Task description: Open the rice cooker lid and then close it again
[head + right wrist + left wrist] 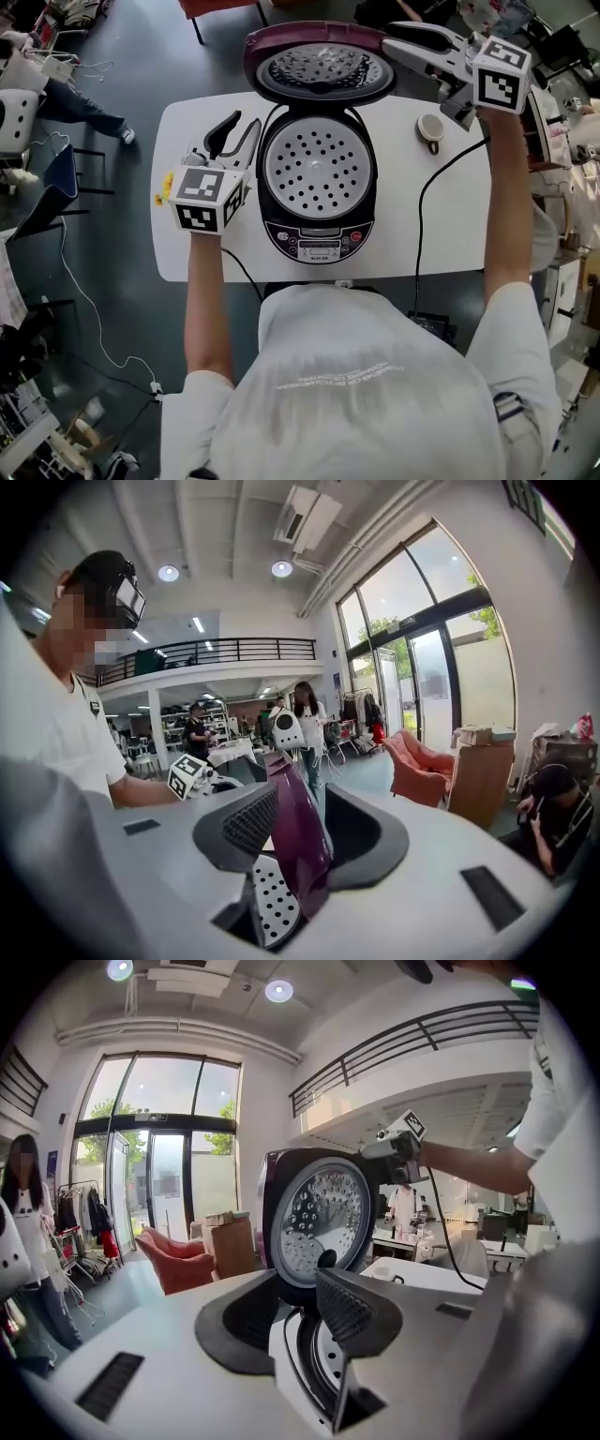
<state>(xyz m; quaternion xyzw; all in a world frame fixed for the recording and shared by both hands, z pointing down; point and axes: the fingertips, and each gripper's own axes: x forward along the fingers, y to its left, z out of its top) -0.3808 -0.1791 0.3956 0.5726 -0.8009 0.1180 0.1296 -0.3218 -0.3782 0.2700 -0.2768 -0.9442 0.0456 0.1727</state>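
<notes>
The rice cooker [319, 239] sits on the white desk [436, 239] w/ its lid [323, 70] standing up, all the way open. The right tool [300, 822] has the lid's purple edge pinched between its pads, so the lid is right inside its jaws. The left tool [292, 1302] is open partway & holds nothing. The cooker's rim is just ahead of it, low down. Closing looks like the next step. The lid is smooth & round, so it could slip from the pads & bang down. Nothing holds the cooker, so a hard push could make it slide or tip.
</notes>
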